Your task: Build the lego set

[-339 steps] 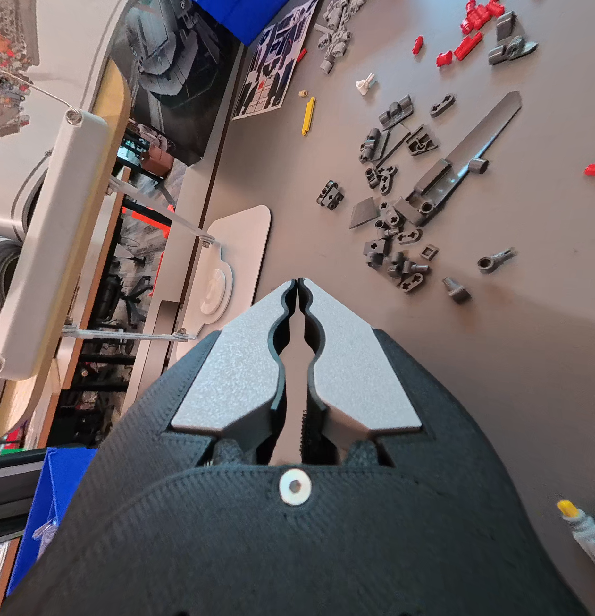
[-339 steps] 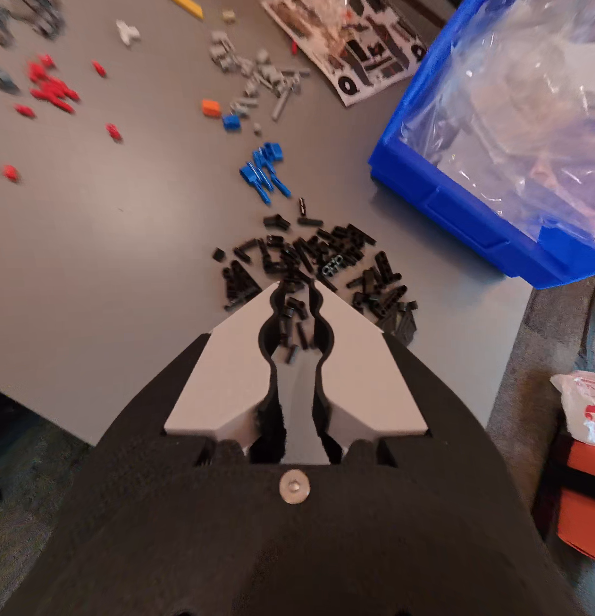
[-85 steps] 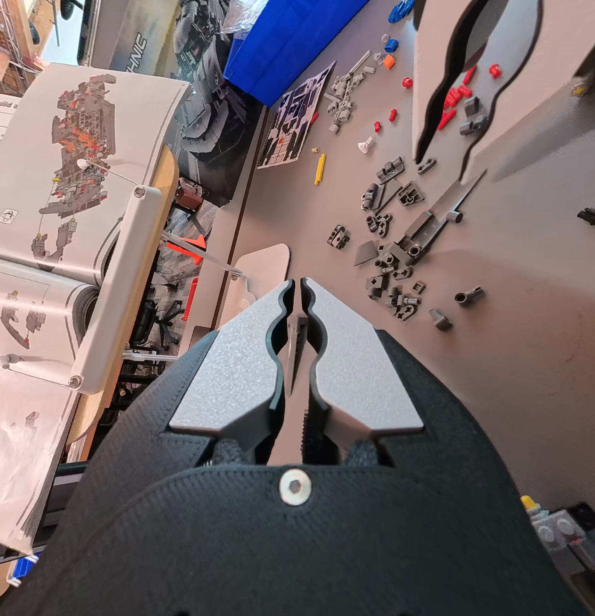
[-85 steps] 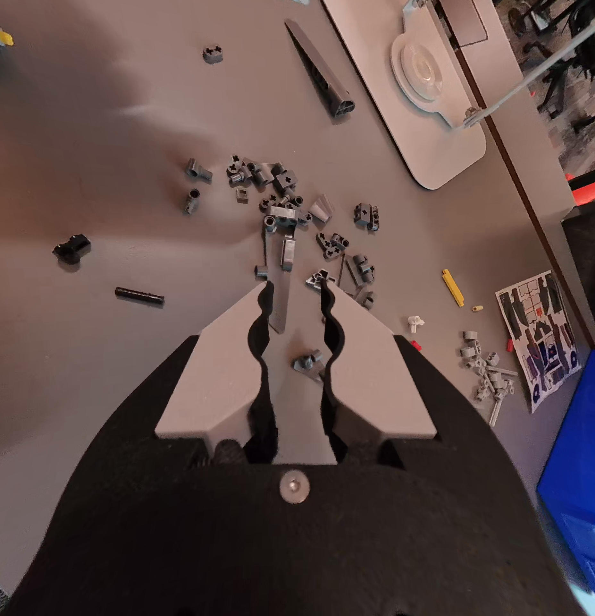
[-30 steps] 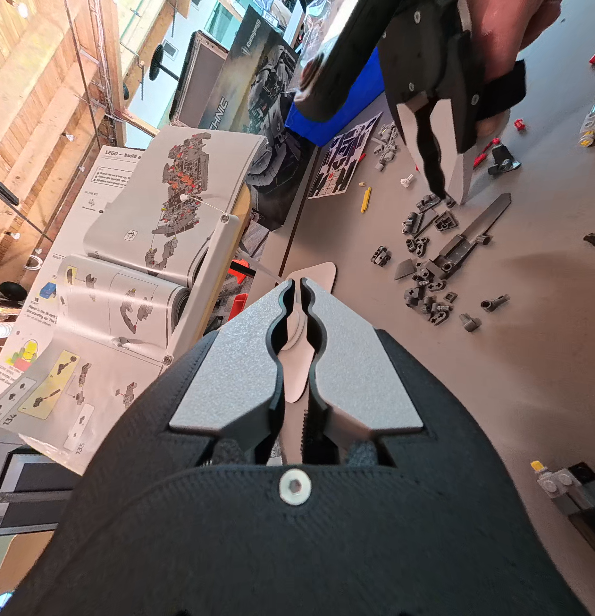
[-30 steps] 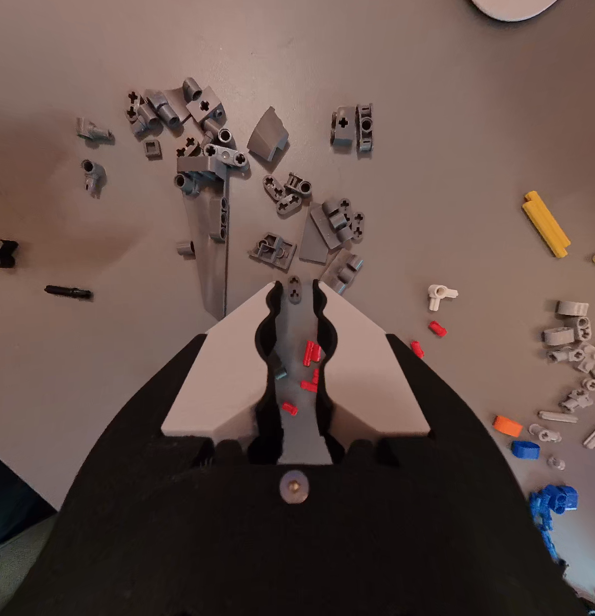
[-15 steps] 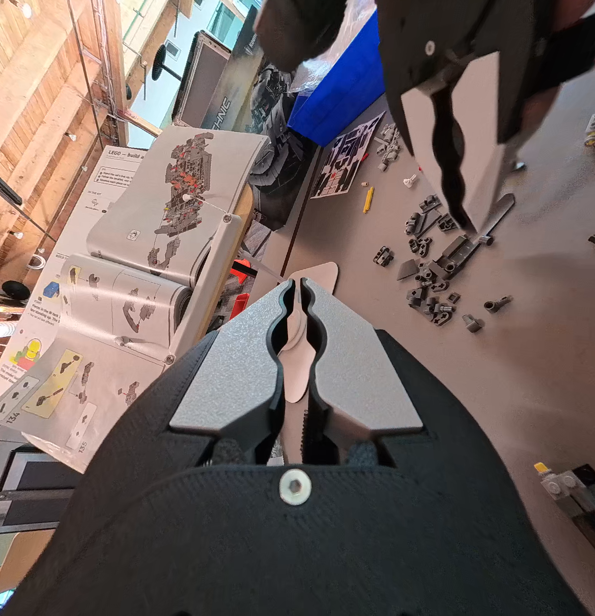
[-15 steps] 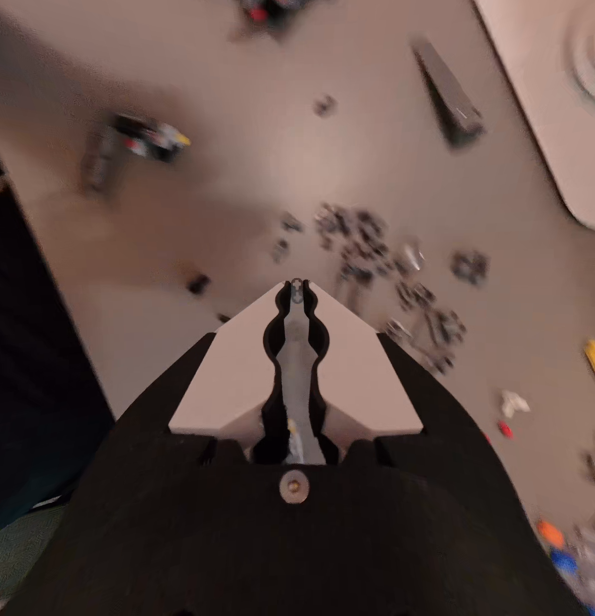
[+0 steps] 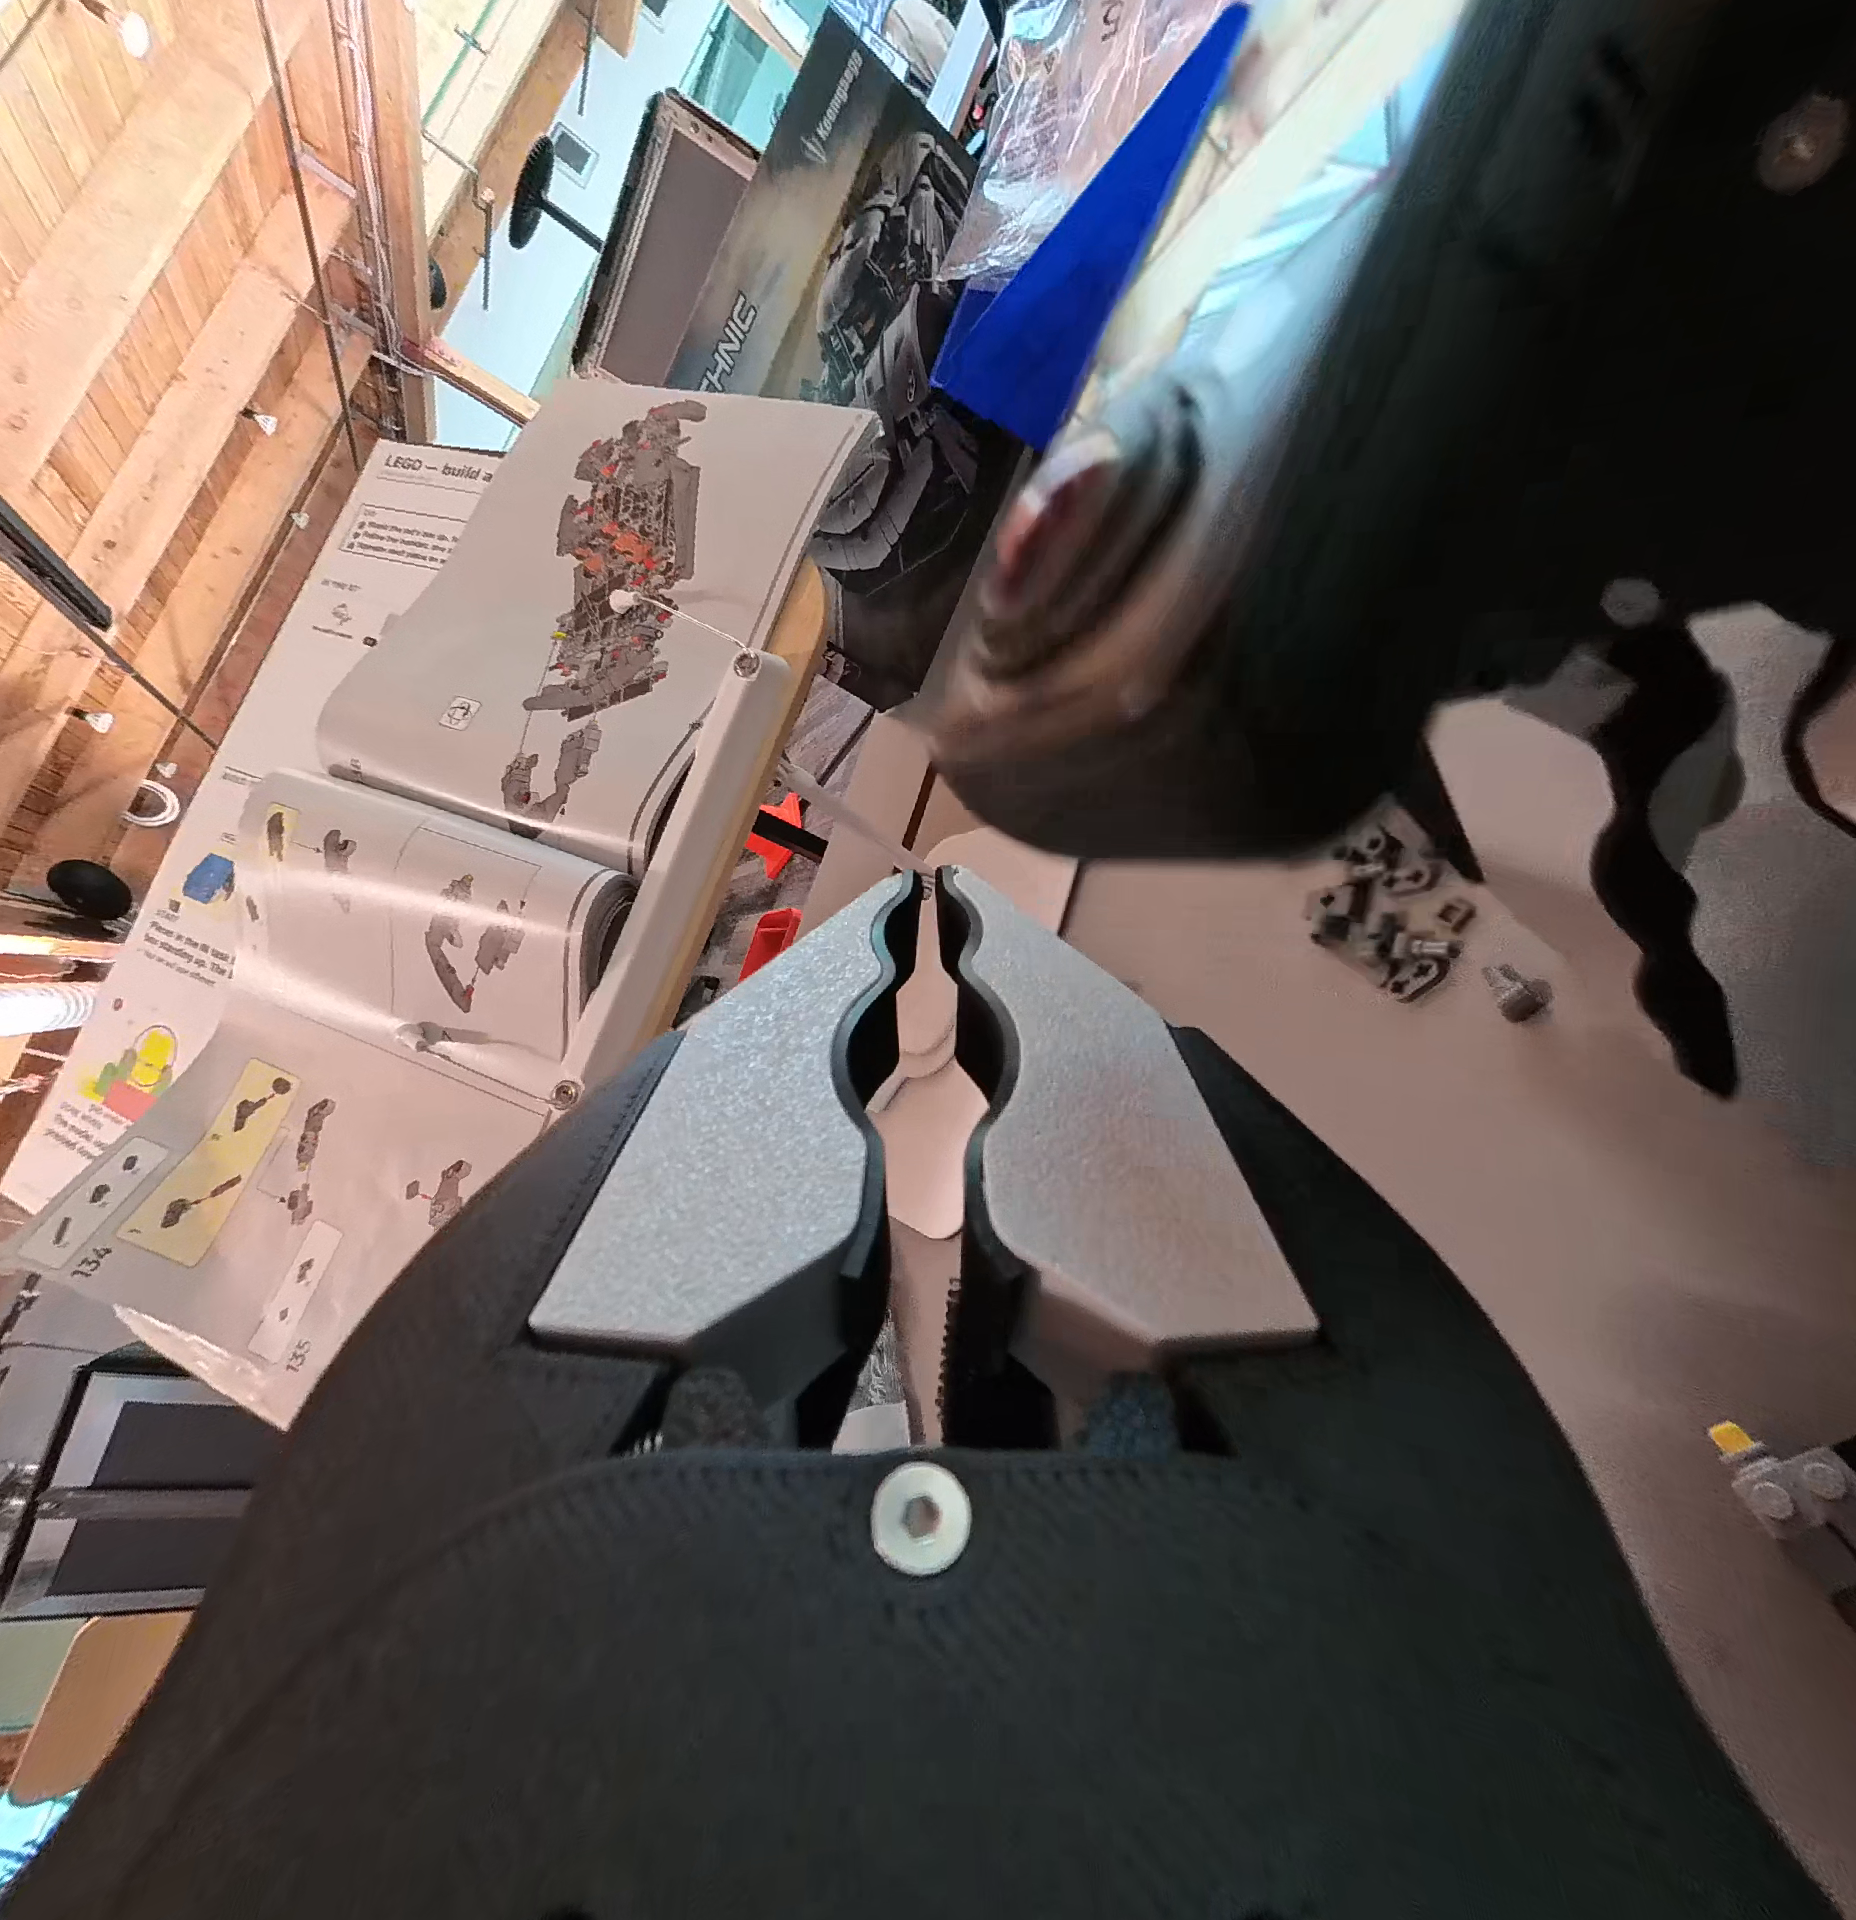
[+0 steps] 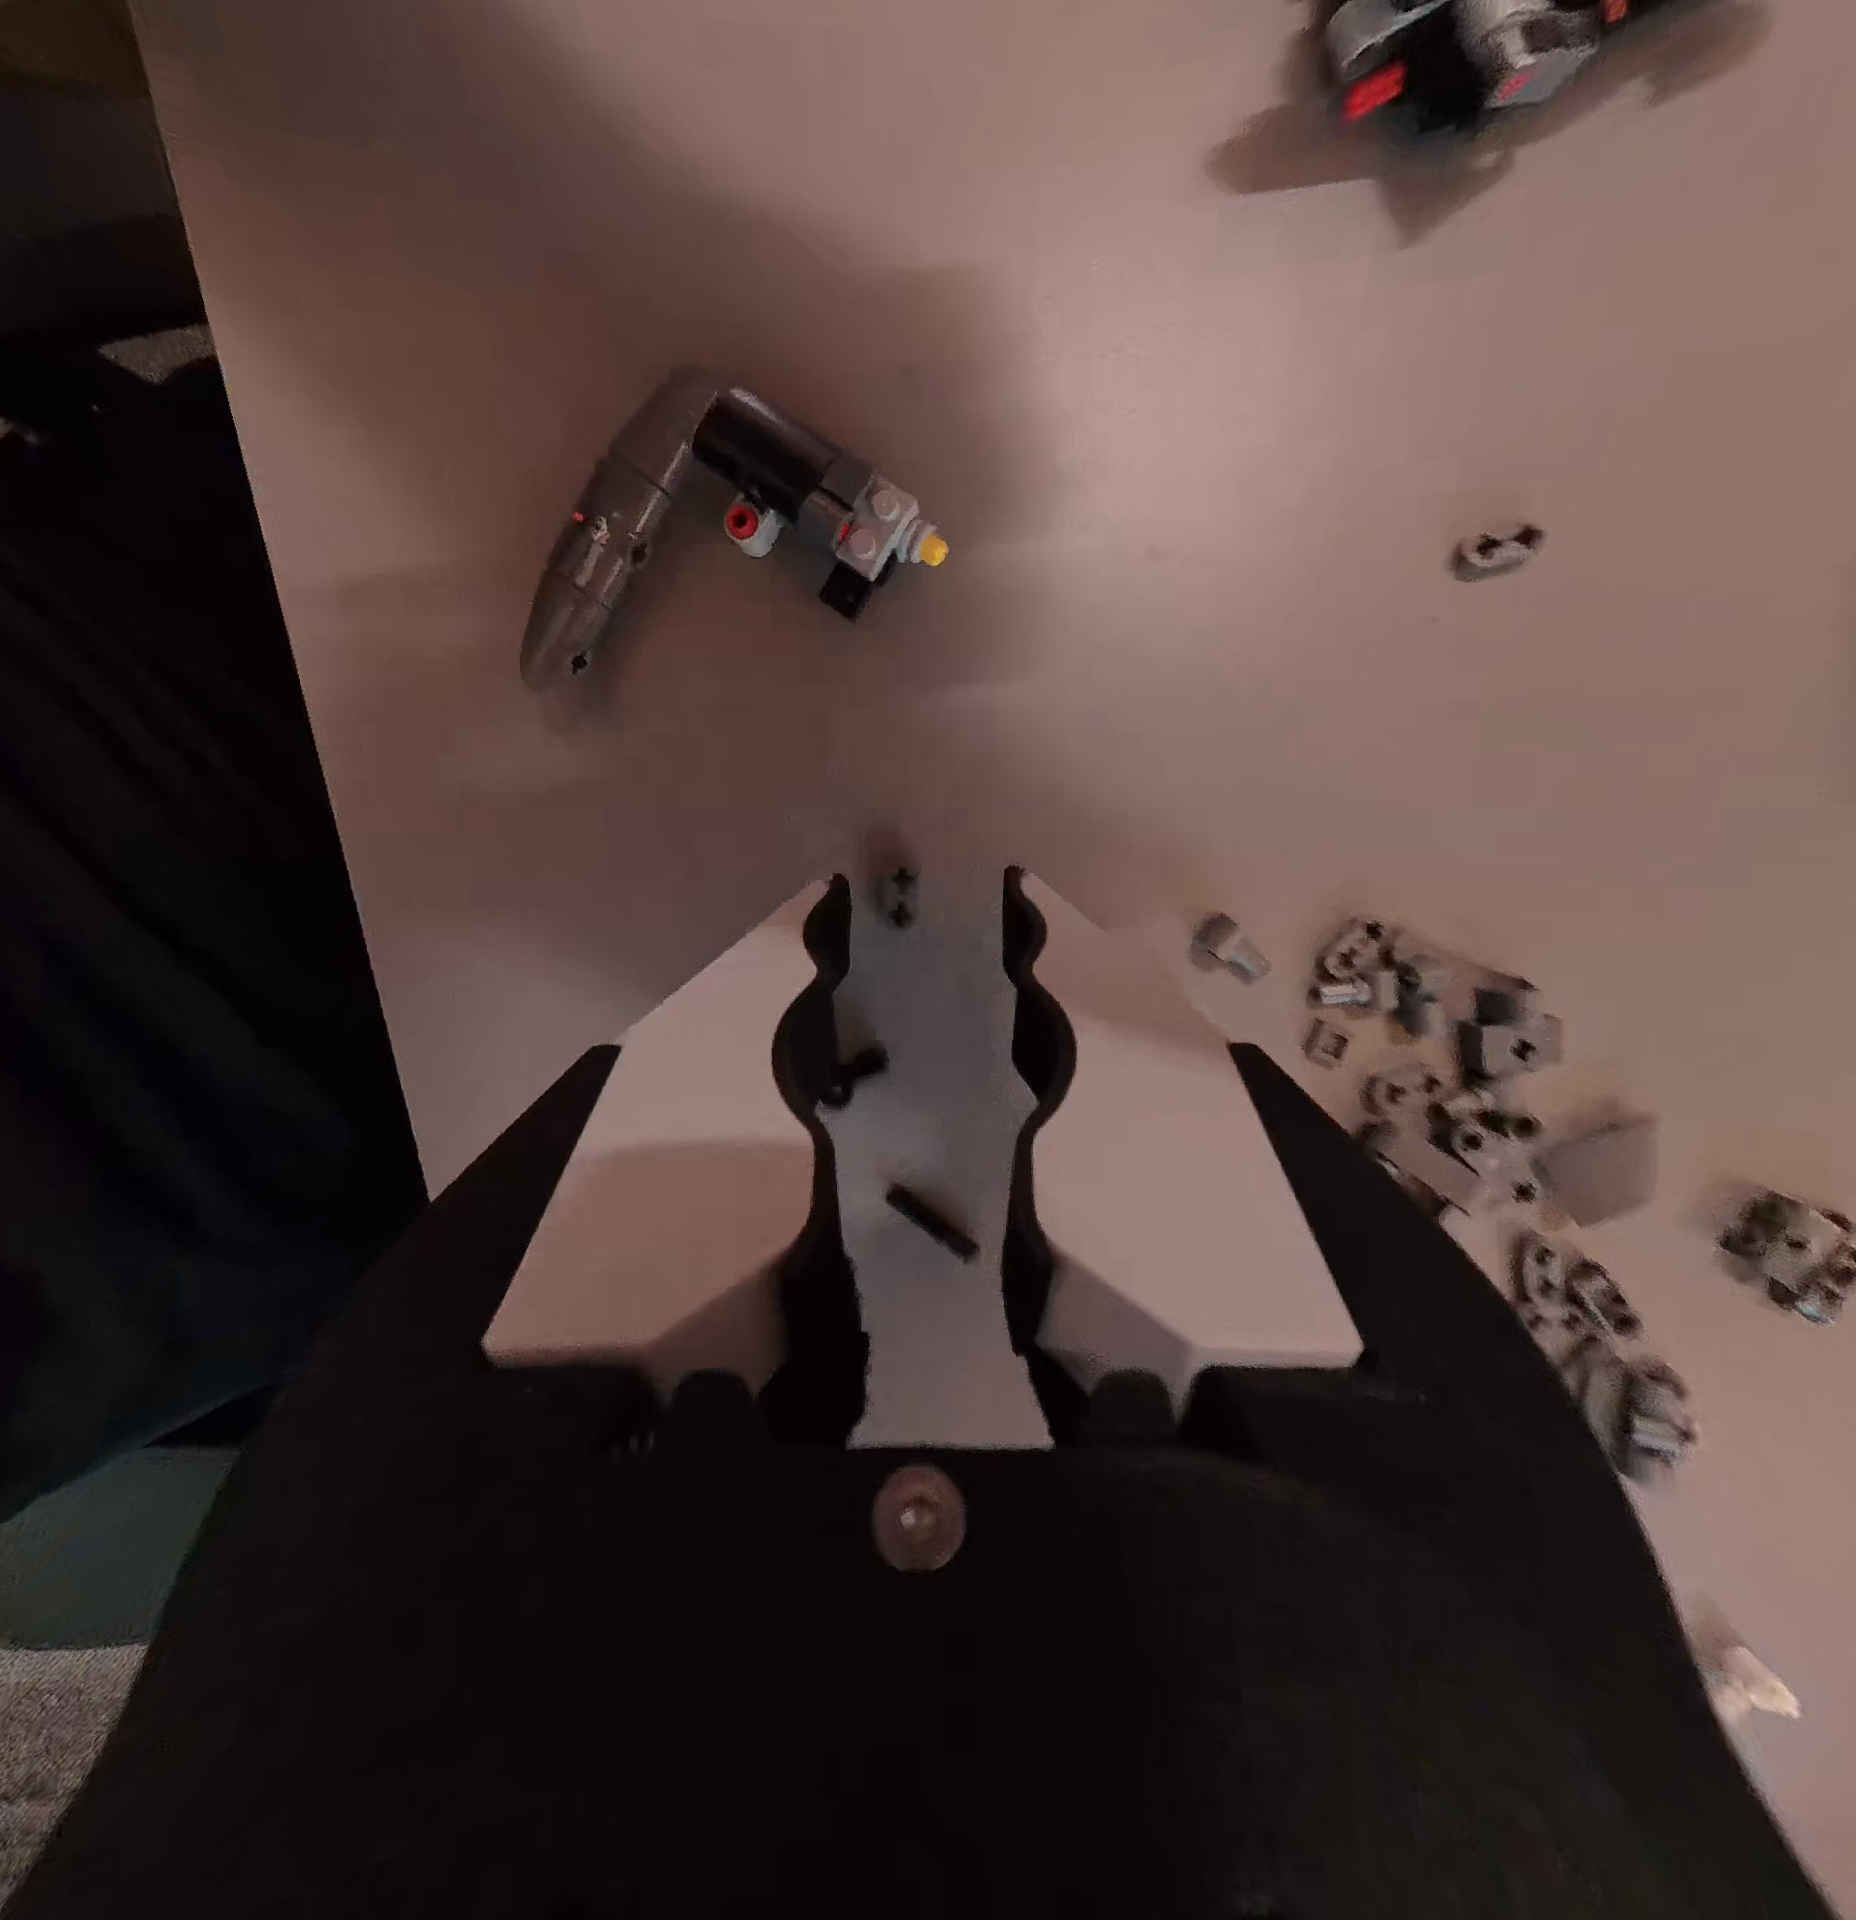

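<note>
My right gripper point(image 10: 919, 881) is open just above the grey table point(image 10: 1319, 675). A small grey two-hole connector point(image 10: 896, 894) sits between its fingertips, nearer the left one, with neither pad pressing on it. A part-built grey and black assembly with a yellow tip point(image 10: 726, 509) lies a short way ahead; it also shows in the left wrist view point(image 9: 1776, 1486). My left gripper point(image 9: 926, 881) is shut with nothing between its pads, raised over the table's left side. The right gripper's black housing point(image 9: 1526, 364) looms blurred close above it.
A pile of loose grey pieces point(image 10: 1443, 1060) lies right of the right gripper, also in the left wrist view point(image 9: 1391, 925). A black pin point(image 10: 929, 1221) lies under the right fingers. An open instruction booklet on a stand point(image 9: 591, 644) and a blue bin point(image 9: 1069, 312) stand at the left. My right fingertips sit around 15 centimeters from my left ones.
My right gripper closed on the small grey connector at the pile, carried it away, then opened; the connector now sits free between the fingers. My left gripper stayed shut and nearly still.
</note>
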Demonstrator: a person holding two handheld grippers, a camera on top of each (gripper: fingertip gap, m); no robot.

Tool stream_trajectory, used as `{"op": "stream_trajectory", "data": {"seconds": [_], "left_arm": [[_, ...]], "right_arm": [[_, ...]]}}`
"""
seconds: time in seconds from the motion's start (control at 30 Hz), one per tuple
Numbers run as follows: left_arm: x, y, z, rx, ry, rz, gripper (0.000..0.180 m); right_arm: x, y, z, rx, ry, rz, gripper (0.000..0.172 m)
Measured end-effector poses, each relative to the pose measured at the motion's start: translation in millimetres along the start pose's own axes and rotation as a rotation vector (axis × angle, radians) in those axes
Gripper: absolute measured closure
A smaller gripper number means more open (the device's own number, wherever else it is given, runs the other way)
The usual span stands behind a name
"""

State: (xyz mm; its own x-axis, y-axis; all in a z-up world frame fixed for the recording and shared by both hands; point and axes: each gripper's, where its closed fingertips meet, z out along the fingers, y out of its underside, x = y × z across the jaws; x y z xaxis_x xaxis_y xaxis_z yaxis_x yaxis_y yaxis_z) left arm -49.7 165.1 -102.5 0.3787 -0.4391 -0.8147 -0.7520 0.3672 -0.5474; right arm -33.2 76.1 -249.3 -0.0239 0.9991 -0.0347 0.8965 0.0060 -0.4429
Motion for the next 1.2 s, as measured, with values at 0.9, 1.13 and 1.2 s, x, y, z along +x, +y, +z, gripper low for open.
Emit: {"op": "stream_trajectory", "data": {"seconds": [0.9, 1.13, 1.2], "left_arm": [[-1, 8, 3, -0.016, 0.003, -0.007, 0.18], [1, 12, 5, -0.03, 0.01, 0.0, 0.18], [1, 14, 5, -0.034, 0.011, -0.003, 0.18]], "right_arm": [[126, 70, -45, 0.035, 0.201, 0.04, 0.159], [136, 76, -30, -0.051, 0.135, -0.097, 0.159], [135, 78, -27, -0.054, 0.098, -0.105, 0.159]]}}
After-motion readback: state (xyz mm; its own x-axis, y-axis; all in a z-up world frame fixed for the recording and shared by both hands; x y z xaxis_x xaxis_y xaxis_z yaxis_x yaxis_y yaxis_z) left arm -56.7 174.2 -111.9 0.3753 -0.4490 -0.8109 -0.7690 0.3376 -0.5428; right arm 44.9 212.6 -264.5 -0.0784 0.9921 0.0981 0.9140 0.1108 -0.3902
